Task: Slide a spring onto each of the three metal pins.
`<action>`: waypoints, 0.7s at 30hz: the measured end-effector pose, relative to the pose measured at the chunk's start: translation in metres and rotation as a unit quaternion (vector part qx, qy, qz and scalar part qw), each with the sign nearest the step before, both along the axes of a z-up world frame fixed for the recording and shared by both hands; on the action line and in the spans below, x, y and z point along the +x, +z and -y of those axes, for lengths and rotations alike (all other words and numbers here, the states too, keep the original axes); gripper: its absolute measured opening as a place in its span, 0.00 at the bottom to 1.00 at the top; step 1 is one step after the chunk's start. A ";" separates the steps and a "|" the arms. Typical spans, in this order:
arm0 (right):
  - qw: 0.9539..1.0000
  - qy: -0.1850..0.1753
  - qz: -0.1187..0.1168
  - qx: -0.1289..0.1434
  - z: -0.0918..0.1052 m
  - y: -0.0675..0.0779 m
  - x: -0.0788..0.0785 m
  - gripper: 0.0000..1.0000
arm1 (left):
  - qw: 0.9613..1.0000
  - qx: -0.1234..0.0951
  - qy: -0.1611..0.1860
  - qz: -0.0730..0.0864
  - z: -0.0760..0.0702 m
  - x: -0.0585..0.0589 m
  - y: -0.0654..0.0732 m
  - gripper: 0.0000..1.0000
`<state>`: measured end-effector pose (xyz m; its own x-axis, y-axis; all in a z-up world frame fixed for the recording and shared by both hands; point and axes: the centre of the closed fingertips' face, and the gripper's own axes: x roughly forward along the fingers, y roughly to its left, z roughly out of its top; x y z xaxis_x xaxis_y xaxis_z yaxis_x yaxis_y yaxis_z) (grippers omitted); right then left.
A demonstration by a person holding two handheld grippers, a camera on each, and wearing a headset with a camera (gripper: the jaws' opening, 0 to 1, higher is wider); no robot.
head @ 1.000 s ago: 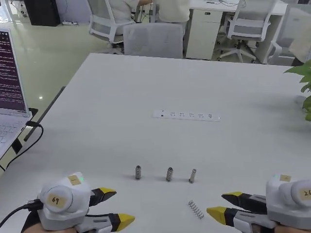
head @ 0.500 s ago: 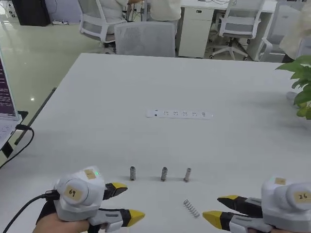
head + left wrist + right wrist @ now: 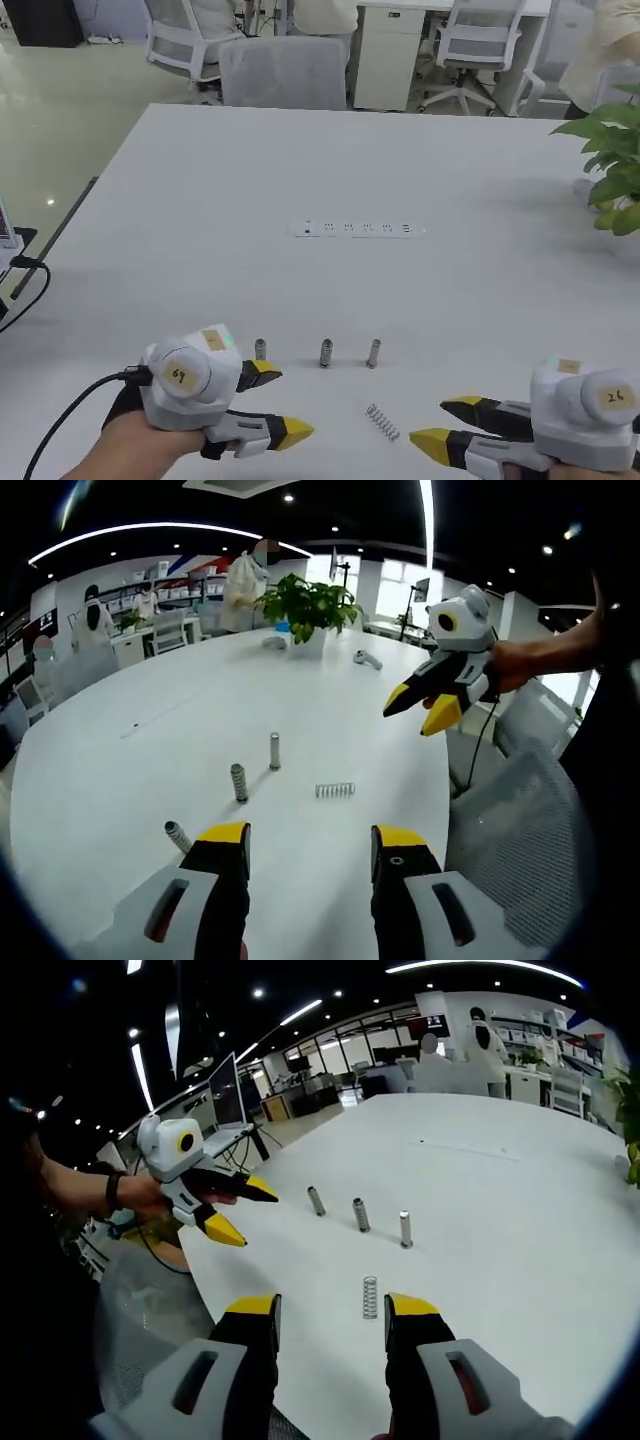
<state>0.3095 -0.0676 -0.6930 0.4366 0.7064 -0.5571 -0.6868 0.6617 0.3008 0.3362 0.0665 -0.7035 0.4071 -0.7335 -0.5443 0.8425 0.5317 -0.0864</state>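
Three short metal pins stand in a row on the white table: the left pin [image 3: 260, 348] and middle pin [image 3: 326, 352] each wear a spring, while the right pin [image 3: 373, 352] looks bare. A loose spring [image 3: 381, 421] lies flat just in front of them. My left gripper [image 3: 282, 403] is open and empty, its upper tip close beside the left pin. Right of the loose spring, my right gripper [image 3: 440, 420] is open and empty. The loose spring [image 3: 369, 1297] lies just ahead of the right gripper [image 3: 332, 1305]. The left gripper [image 3: 312, 835] faces the spring [image 3: 335, 790] and bare pin [image 3: 274, 750].
A white power strip [image 3: 356, 229] lies mid-table beyond the pins. A potted plant [image 3: 605, 170] stands at the right edge. A black cable [image 3: 28, 290] hangs off the left edge. A grey chair [image 3: 283, 72] stands at the far edge of the table.
My left gripper has come forward and right, up beside the left pin. The right gripper has barely moved relative to the loose spring. The head camera has swung to the right.
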 end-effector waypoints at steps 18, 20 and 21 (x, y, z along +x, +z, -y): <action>1.000 -0.007 -0.005 0.003 0.005 -0.002 -0.006 0.39 | 0.998 0.013 -0.055 0.009 0.037 0.008 -0.002 0.42; 1.000 -0.008 -0.005 0.003 0.006 -0.001 -0.006 0.39 | 0.998 0.014 -0.060 0.009 0.040 0.009 -0.003 0.42; 1.000 -0.009 -0.006 0.004 0.006 -0.001 -0.006 0.39 | 0.998 0.015 -0.063 0.009 0.042 0.009 -0.004 0.42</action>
